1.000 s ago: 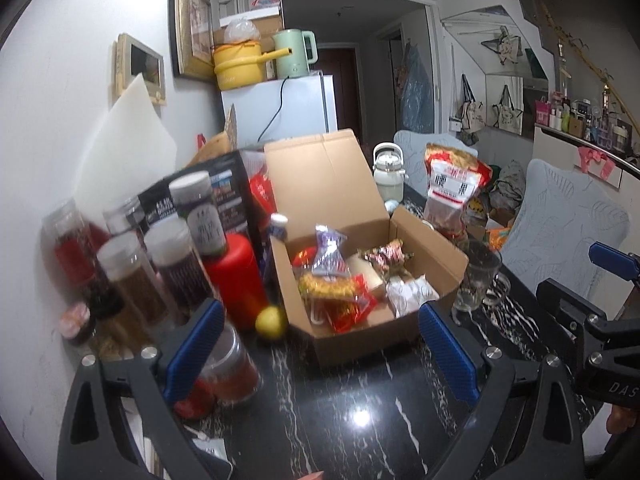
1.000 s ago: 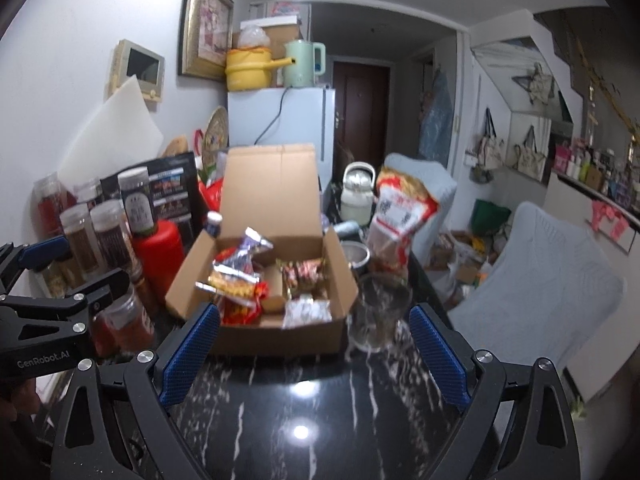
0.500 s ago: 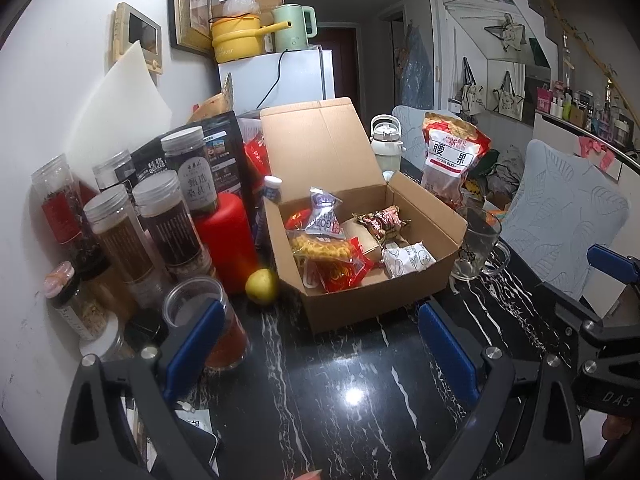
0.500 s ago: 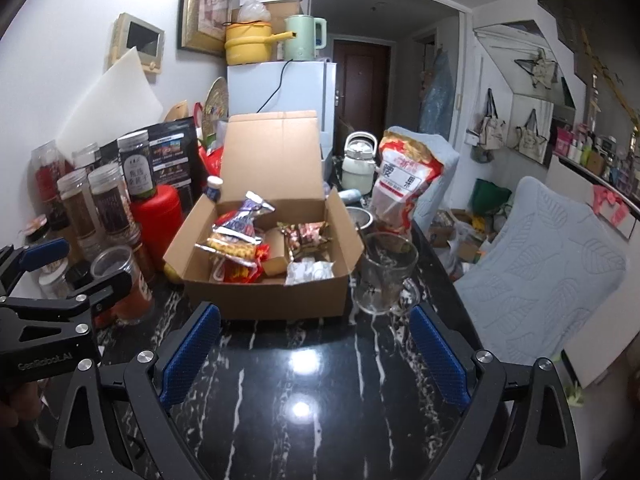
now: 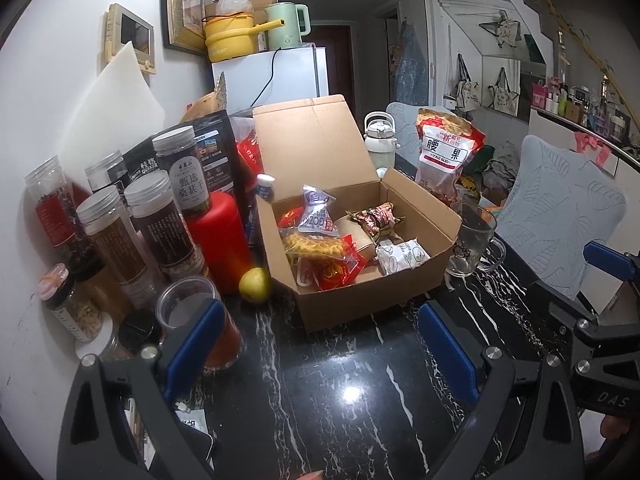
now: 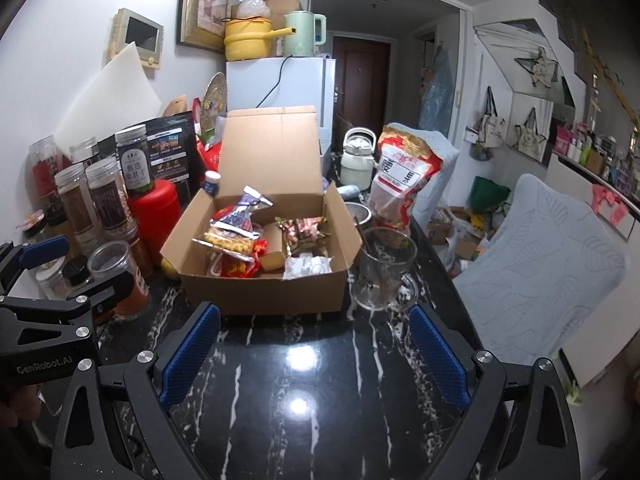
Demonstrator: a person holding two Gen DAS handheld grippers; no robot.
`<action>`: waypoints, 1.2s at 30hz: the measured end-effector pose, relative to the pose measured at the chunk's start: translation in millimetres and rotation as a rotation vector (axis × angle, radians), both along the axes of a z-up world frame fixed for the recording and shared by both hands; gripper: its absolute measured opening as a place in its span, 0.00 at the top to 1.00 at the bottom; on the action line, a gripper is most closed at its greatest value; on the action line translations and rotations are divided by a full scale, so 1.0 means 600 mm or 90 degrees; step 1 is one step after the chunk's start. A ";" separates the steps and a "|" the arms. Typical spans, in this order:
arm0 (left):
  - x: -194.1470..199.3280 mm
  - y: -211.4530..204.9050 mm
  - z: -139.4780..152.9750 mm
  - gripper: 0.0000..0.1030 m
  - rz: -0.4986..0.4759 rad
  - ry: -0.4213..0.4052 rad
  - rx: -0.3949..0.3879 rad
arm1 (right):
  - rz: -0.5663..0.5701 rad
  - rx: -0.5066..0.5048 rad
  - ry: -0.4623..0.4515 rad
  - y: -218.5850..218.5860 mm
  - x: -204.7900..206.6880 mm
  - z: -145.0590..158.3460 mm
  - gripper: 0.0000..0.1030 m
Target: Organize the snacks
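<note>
Left gripper (image 5: 318,344) held low over the black marble table (image 5: 320,400), jaws spread wide, nothing between the blue pads (image 5: 192,344). Right gripper (image 6: 314,346) likewise wide open and empty, above the same table; the left gripper's side shows at 9 o'clock in the right wrist view. Cardboard box (image 5: 372,304) sits on the table at 12 o'clock from both grippers, apart from them, lid flap standing upright at the back. Snacks inside the box: a silver-purple packet (image 5: 316,216) propped on a yellow-and-red bag (image 5: 320,248) in the left half, a dark patterned wrapper (image 5: 374,216) toward the back, a white wrapped piece (image 5: 402,256) at the front right. Small yellow fruit (image 5: 256,284) just beside the box's left front corner. Red canister (image 5: 218,240) and a cluster of clear jars (image 5: 156,224) at 10 o'clock. Glass mug (image 6: 382,272) just beside the box's right wall at 1 o'clock; a tall red-and-white bag (image 6: 404,184) stands behind it.
</note>
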State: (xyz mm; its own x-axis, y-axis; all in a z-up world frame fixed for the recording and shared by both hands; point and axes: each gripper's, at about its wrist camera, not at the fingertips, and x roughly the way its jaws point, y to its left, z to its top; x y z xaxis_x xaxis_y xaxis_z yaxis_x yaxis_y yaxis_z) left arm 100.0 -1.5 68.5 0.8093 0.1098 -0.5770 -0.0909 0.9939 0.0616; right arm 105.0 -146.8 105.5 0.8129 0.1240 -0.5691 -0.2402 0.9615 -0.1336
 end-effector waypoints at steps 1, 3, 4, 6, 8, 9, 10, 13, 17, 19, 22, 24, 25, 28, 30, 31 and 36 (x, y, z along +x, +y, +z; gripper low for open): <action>0.001 0.000 0.000 0.04 -0.001 0.000 0.000 | 0.000 0.000 0.000 0.000 0.000 0.000 0.06; 0.003 -0.002 -0.001 0.04 0.000 0.003 0.003 | -0.001 -0.001 0.000 -0.001 0.001 0.000 0.06; 0.004 -0.002 -0.002 0.04 0.002 0.004 0.003 | -0.003 -0.001 0.000 -0.001 0.001 0.000 0.06; 0.006 -0.001 -0.002 0.04 0.001 0.005 0.000 | -0.005 -0.002 0.000 -0.003 0.002 0.000 0.06; 0.008 -0.002 -0.002 0.04 0.000 0.005 -0.001 | -0.007 -0.003 -0.001 -0.004 0.003 0.001 0.06; 0.008 -0.002 -0.002 0.04 0.000 0.004 0.000 | -0.008 -0.005 -0.002 -0.004 0.004 0.002 0.06; 0.009 -0.003 -0.001 0.04 -0.001 0.004 0.000 | -0.009 -0.006 -0.003 -0.004 0.004 0.002 0.06; 0.010 -0.004 -0.001 0.04 -0.005 0.005 -0.002 | -0.011 -0.007 -0.003 -0.005 0.004 0.003 0.06; 0.012 -0.005 -0.001 0.04 -0.008 0.004 -0.003 | -0.015 -0.009 -0.004 -0.005 0.005 0.003 0.06; 0.013 -0.005 0.000 0.04 -0.009 0.005 -0.003 | -0.017 -0.010 -0.004 -0.006 0.005 0.003 0.06; 0.013 -0.006 0.000 0.04 -0.010 0.006 -0.002 | -0.017 -0.011 -0.002 -0.006 0.006 0.002 0.06; 0.012 -0.006 0.000 0.04 -0.011 0.006 -0.002 | -0.017 -0.011 -0.002 -0.005 0.006 0.001 0.06; 0.012 -0.007 0.000 0.04 -0.011 0.006 -0.002 | -0.018 -0.011 -0.001 -0.006 0.007 0.001 0.06; 0.011 -0.008 0.000 0.04 -0.014 0.007 -0.002 | -0.018 -0.011 0.000 -0.006 0.007 0.000 0.06; 0.012 -0.008 0.000 0.04 -0.014 0.007 -0.001 | -0.018 -0.011 0.000 -0.006 0.007 0.000 0.06; 0.012 -0.008 0.000 0.04 -0.014 0.007 -0.002 | -0.018 -0.011 0.000 -0.006 0.007 0.000 0.06; 0.012 -0.009 0.000 0.04 -0.014 0.007 -0.001 | -0.019 -0.011 0.002 -0.007 0.008 -0.001 0.06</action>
State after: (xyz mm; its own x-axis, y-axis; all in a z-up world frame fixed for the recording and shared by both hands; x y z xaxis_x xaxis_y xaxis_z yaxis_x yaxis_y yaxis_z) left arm 107.0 -6.7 68.5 0.8051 0.0907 -0.5861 -0.0679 0.9958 0.0608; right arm 110.0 -150.9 104.9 0.8143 0.0895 -0.5735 -0.2114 0.9659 -0.1493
